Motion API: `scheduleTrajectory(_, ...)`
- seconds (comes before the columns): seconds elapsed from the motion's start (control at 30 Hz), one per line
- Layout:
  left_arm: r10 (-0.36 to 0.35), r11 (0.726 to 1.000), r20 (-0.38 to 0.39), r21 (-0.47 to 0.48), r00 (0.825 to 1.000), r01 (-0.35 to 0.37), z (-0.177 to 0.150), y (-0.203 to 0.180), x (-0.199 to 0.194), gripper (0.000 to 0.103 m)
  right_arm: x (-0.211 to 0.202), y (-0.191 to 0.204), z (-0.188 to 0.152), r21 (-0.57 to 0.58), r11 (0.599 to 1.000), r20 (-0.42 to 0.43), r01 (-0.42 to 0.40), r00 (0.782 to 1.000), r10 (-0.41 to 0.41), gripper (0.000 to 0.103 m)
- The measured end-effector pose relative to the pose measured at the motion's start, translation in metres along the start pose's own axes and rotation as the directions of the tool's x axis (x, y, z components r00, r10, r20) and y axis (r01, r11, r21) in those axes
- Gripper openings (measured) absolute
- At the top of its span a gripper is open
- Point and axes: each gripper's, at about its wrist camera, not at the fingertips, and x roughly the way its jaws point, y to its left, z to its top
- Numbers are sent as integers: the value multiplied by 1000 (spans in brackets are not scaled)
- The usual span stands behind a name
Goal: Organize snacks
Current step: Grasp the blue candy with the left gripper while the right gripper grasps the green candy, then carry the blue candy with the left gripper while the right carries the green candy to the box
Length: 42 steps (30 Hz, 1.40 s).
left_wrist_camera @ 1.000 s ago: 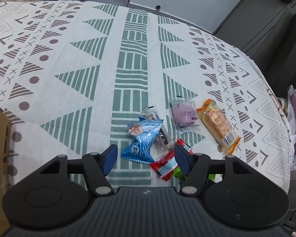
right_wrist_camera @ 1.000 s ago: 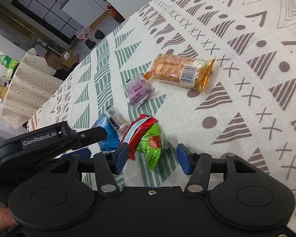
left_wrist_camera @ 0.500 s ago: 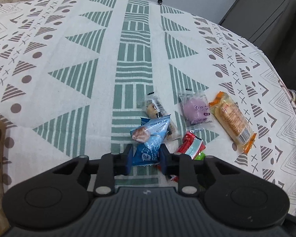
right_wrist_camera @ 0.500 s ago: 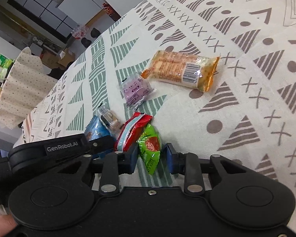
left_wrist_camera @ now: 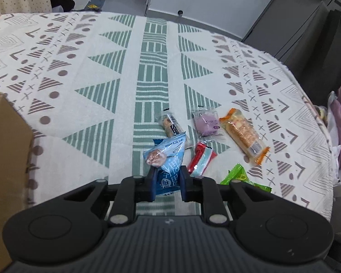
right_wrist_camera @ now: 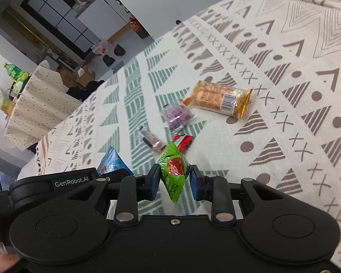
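In the left wrist view, the left gripper (left_wrist_camera: 166,183) has its fingers nearly closed on the lower half of a light, crinkly blue plastic snack packet (left_wrist_camera: 168,159), held over the patterned cloth of the desk (left_wrist_camera: 91,72); the film looks slippery and soft, so a pinch across the filled middle should hold better than one on a flat sealed end. In the right wrist view, the right gripper (right_wrist_camera: 175,183) pinches a puffy green foil snack packet (right_wrist_camera: 174,169) across its waist, just above the desk, likely weightless but crushable.
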Motion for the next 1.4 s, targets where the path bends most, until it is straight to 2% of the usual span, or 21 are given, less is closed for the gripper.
scheduleTrajectory(0.67, -17, 999, 106, -27, 994, 20, -20, 21, -97, 19, -64, 59, -17, -101, 993, 100, -60, 993, 70, 28)
scheduleTrajectory(1.4, 1, 995, 191, -94, 982, 17, -32, 79, -164, 19, -83, 126, -46, -204, 973, 121, -112, 983, 139, 28)
